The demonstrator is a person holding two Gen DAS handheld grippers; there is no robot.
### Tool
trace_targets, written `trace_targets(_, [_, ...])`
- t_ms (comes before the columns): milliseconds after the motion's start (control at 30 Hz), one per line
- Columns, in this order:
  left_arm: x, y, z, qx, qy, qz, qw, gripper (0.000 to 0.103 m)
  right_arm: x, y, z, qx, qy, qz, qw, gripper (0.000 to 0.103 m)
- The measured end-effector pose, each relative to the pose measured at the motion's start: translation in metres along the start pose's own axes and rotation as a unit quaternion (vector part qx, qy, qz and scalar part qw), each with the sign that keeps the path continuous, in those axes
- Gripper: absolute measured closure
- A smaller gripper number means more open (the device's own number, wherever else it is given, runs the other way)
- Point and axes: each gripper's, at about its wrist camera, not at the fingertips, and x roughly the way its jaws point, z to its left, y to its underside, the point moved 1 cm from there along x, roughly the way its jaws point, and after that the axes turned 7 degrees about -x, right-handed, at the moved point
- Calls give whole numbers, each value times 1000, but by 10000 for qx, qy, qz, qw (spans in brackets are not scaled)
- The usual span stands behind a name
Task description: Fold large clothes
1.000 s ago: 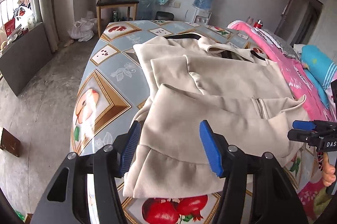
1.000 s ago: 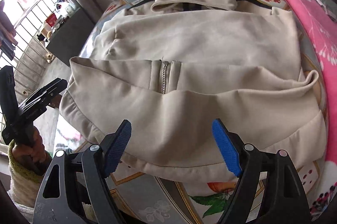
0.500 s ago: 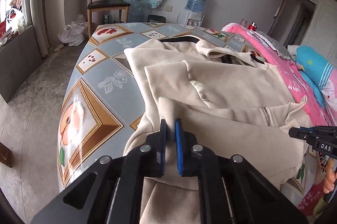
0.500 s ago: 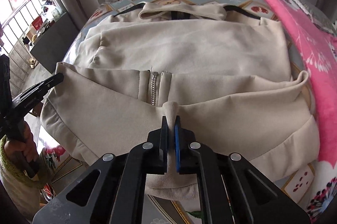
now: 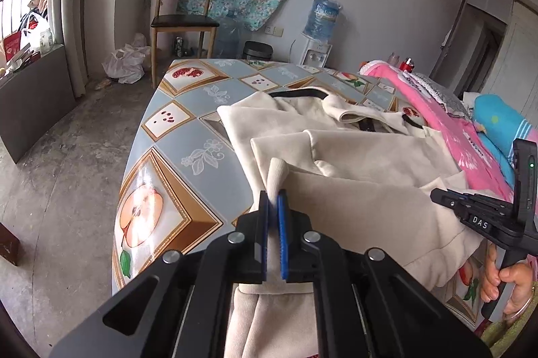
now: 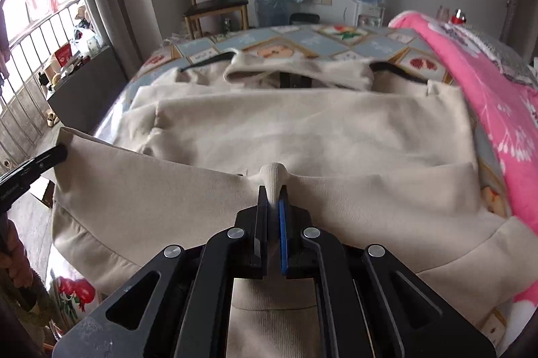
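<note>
Both of my grippers are clamped on the bottom edge of the large beige zip-up jacket (image 6: pixel 302 129), which lies spread across the table with the fruit-patterned blue and tan oilcloth (image 5: pixel 175 163), filling the middle of each view. In the left wrist view my left gripper (image 5: pixel 273 206), at the lower centre, has its blue-padded jaws closed almost to touching, with a pinched ridge of beige hem standing up between them. In the right wrist view my right gripper (image 6: pixel 273 200) sits in the same lower-centre spot with its jaws drawn nearly together on a similar tuft of cloth; they have just eased apart a shade, yet the fabric remains squeezed between the pads. The right tool also shows at the right edge of the left view, held in a hand (image 5: pixel 504 284), and the left tool's tip pokes in at the left edge of the right view.

I judge the step in hand to be the start of the lengthwise fold: hem gripped at two points, lower part raised off the table, collar lying flat toward the top of the frame near the pink floral blanket (image 6: pixel 497 109). The next move, as I read it, calls for carrying both hands forward together toward the collar, keeping them level and evenly spaced so the hem lands straight. Uneven travel would skew the fold, and the right grip looks the slacker.
</note>
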Motion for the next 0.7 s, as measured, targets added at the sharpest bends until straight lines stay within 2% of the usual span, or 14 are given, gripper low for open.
trace_targets(67, [10, 3, 4, -14, -121, 97, 9999, 98, 13, 6, -3, 117, -97, 86, 9998, 89])
trace_targets(133, [14, 4, 7, -55, -188, 149, 9997, 98, 8, 5, -9, 265, -347, 192, 9989, 73])
trace_targets(167, [14, 4, 9, -81, -190, 159, 9997, 98, 2, 5, -14, 355, -442, 228, 9981, 59])
trace_targets(200, [14, 4, 9, -89, -197, 161, 9996, 98, -9, 6, -21, 452, -490, 153, 9977, 50])
trace_targets(300, [14, 4, 6, -11, -276, 159, 9995, 98, -50, 8, -55, 787, -430, -226, 9957, 45])
trace_targets(400, [15, 4, 6, 8, -321, 172, 9993, 98, -70, 13, -104, 1034, 101, -255, 9943, 45])
trace_targets(467, [16, 4, 6, 10, -355, 190, 9992, 98, -64, 17, -134, 1131, 478, 5, 9924, 44])
trace_targets(567, [18, 4, 4, 48, -432, 196, 9989, 98, -41, 24, -165, 1182, 715, 462, 9893, 44])
trace_targets(633, [18, 5, 3, 97, -489, 189, 9986, 98, -26, 28, -173, 1114, 663, 645, 9895, 53])
trace_targets(667, [19, 4, 1, 124, -516, 186, 9984, 98, -23, 30, -173, 1076, 582, 639, 9904, 65])
trace_targets(700, [19, 5, 1, 164, -551, 179, 9982, 98, -23, 30, -170, 1013, 635, 606, 9910, 82])
